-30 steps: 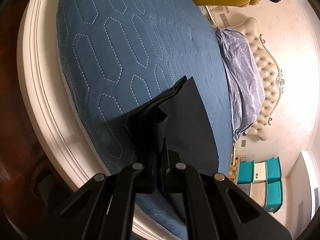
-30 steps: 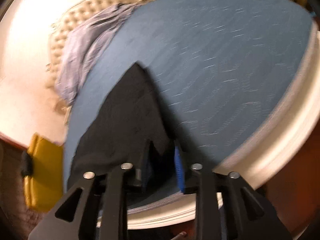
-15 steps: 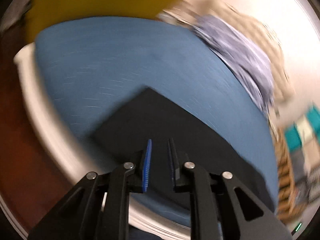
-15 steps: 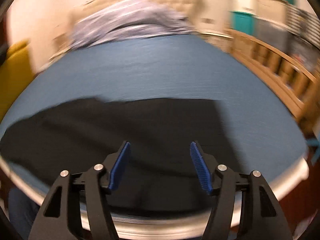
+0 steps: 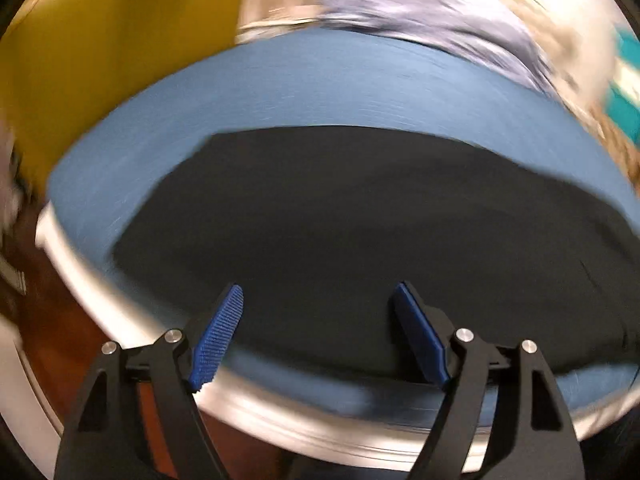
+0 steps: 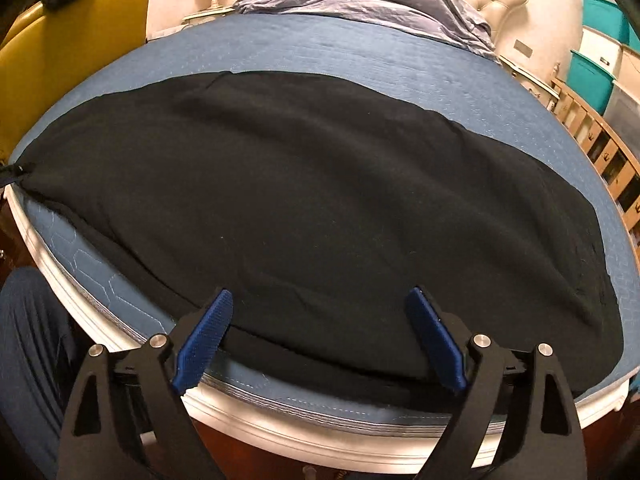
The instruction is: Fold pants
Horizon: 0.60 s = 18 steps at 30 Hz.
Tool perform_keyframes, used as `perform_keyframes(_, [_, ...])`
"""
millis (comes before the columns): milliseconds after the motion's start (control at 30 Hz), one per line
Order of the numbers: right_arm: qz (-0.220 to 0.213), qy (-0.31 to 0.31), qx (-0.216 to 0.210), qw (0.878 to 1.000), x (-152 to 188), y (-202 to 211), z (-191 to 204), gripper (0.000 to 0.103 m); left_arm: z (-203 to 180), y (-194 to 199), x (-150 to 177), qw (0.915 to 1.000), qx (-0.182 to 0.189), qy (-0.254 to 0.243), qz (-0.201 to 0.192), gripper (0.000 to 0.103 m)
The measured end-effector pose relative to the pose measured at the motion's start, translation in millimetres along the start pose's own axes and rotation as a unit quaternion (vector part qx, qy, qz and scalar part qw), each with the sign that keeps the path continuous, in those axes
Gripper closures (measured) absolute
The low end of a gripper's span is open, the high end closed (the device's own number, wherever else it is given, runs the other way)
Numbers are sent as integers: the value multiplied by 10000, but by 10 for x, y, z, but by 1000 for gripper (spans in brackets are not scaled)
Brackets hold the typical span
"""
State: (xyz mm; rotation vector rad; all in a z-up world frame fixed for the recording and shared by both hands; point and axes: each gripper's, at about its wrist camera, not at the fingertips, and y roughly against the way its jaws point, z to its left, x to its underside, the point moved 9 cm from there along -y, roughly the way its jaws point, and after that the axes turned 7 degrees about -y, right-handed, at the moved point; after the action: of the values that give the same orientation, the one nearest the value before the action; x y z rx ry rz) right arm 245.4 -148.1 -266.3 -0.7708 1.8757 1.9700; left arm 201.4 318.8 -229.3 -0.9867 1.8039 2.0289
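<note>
Left wrist view: the left tongs [image 5: 318,334] stand wide apart with nothing between the blue pads [image 5: 218,344], hovering over the near edge of the black pants [image 5: 360,240]. The pants lie spread flat across the blue quilted bedspread [image 5: 280,92], close to the white bed rim [image 5: 280,416]. The whole picture is smeared, so the tongs are likely moving fast. A grab made at that speed could, in all likelihood, catch the bedspread along with the cloth, or pinch only the top layer, so the fold would come out skewed. A second ago these tongs were clamped on a bunched corner of the pants, held up off the bed; half a second ago the pads were nearly together and empty; now they are fully open and the cloth lies flat.

Right wrist view: the right tongs [image 6: 320,344] are likewise open and empty, just above the near hem of the pants [image 6: 320,200], which stretch lengthwise from left to right over the bedspread [image 6: 320,52]. The near edge sits close to the bed rim [image 6: 320,436], so a careless tug could probably drag the cloth off the mattress. Shallow wrinkles remain and might be folded in. A second ago the pants hung in a narrow bunch at these tongs; now they are laid out wide and the view is sharp.
</note>
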Motion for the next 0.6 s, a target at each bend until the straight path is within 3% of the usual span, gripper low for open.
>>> perform_keyframes(67, [49, 3, 20, 10000, 8, -15, 10, 15, 634, 8, 45, 9945, -327, 991, 48, 26])
perform_keyframes(100, [74, 4, 40, 10000, 15, -11, 17, 15, 872, 28, 55, 9899, -305, 1381, 14, 26])
perform_keyframes(167, [107, -34, 63, 9999, -18, -25, 21, 15, 1249, 76, 121, 9752, -1, 2211, -92, 28])
perform_keyframes(200, [118, -48, 77, 9999, -21, -36, 25, 15, 1355, 93, 155, 9650, 346, 2595, -180, 33])
perform_keyframes(233, [122, -52, 87, 9999, 1, -36, 8, 15, 1430, 76, 203, 9468, 960, 3063, -241, 38])
perform_keyframes(300, [156, -81, 117, 9998, -20, -52, 4, 12, 1510, 4, 298, 9079, 1820, 3767, -276, 52])
perform_keyframes(333, [185, -109, 135, 9997, -18, -57, 4, 11, 1526, -30, 327, 8966, 2040, 3920, -302, 55])
perform_keyframes(400, [247, -164, 116, 9995, -43, -82, 0, 10, 1501, -87, 320, 8857, 2316, 4005, -374, 62])
perform_keyframes(467, [275, -172, 140, 9994, -51, -85, 4, 9, 1505, -161, 292, 8712, 2583, 4154, -412, 62])
perform_keyframes(500, [277, -181, 143, 9994, -45, -86, -1, 9, 1361, -186, 281, 8694, 2574, 4202, -357, 63])
perform_keyframes(600, [286, -217, 131, 9993, -48, -90, -7, 8, 1399, -246, 314, 8633, 2567, 4331, -354, 65])
